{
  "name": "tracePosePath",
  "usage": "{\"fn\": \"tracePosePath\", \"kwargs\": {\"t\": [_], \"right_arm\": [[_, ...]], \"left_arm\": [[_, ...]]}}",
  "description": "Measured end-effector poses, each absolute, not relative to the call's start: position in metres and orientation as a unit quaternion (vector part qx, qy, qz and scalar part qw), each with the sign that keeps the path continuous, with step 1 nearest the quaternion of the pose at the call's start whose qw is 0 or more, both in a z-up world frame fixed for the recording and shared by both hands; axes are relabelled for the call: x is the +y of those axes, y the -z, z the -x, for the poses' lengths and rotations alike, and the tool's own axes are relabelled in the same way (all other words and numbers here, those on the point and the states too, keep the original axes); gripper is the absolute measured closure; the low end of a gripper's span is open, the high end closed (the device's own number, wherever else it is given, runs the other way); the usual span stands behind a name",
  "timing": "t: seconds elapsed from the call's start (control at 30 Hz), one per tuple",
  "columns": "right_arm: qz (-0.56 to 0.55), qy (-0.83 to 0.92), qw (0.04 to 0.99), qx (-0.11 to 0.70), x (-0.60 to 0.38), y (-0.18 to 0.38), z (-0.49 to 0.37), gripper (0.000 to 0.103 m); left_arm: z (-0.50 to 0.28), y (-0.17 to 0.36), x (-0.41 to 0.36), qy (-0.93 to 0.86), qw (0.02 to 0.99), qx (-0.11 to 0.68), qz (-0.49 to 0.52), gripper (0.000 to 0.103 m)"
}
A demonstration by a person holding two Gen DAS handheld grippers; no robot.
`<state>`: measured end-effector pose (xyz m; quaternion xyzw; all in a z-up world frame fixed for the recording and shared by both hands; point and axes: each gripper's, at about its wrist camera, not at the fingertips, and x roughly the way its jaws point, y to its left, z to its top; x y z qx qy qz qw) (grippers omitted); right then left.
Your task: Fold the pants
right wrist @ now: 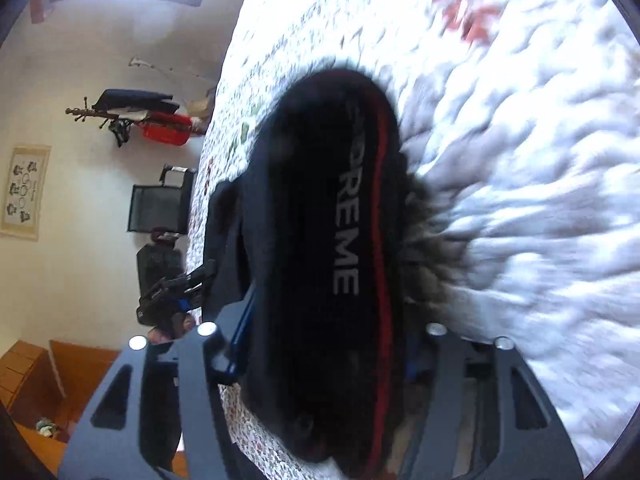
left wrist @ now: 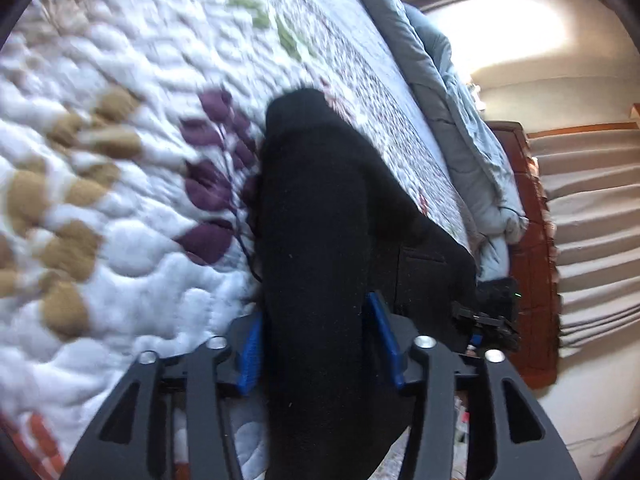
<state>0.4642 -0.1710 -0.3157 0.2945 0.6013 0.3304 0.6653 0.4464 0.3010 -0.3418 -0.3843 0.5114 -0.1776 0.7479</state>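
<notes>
Left gripper (left wrist: pixel 320 344) jaws part-open, black pants (left wrist: pixel 316 208) bunched between blue pads (left wrist: pixel 250 354), contact unclear. Right gripper (right wrist: pixel 324 344) likewise around the waistband (right wrist: pixel 352 216), grip unclear. Pants on the quilted bedspread (left wrist: pixel 120 220), grey duvet (left wrist: pixel 460 120) beyond

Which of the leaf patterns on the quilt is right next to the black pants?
The purple leaf sprig: it lies against the left edge of the black pants. The tan leaves sit further left, and the green ones lie farther up the quilt.
</notes>
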Motion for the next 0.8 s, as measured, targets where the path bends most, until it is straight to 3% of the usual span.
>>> {"fn": "tracePosePath", "kwargs": {"t": [0.07, 0.2, 0.27, 0.43, 0.53, 0.57, 0.77, 0.8], "right_arm": [[-0.291, -0.314, 0.692, 0.581, -0.189, 0.291, -0.464, 0.046], [-0.287, -0.308, 0.744, 0.519, -0.209, 0.236, -0.472, 0.06], [-0.282, -0.329, 0.748, 0.503, -0.195, 0.222, -0.476, 0.062], [-0.283, -0.334, 0.718, 0.541, -0.143, 0.255, -0.503, 0.065], [-0.299, -0.296, 0.71, 0.564, -0.16, 0.303, -0.503, 0.097], [-0.314, -0.29, 0.704, 0.567, -0.169, 0.318, -0.503, 0.103], [-0.319, -0.302, 0.706, 0.555, -0.187, 0.312, -0.489, 0.103], [-0.321, -0.308, 0.71, 0.546, -0.189, 0.304, -0.483, 0.097]], "left_arm": [[-0.433, 0.319, 0.307, 0.145, 0.782, 0.481, 0.368, 0.035], [-0.39, 0.285, 0.308, 0.129, 0.83, 0.422, 0.34, 0.034], [-0.374, 0.275, 0.292, 0.15, 0.843, 0.406, 0.319, 0.034], [-0.358, 0.28, 0.255, 0.192, 0.846, 0.402, 0.294, 0.034], [-0.36, 0.294, 0.238, 0.193, 0.84, 0.422, 0.282, 0.035], [-0.36, 0.3, 0.239, 0.196, 0.835, 0.426, 0.288, 0.035], [-0.363, 0.31, 0.244, 0.204, 0.821, 0.432, 0.313, 0.038], [-0.363, 0.308, 0.245, 0.202, 0.821, 0.431, 0.314, 0.037]]}}
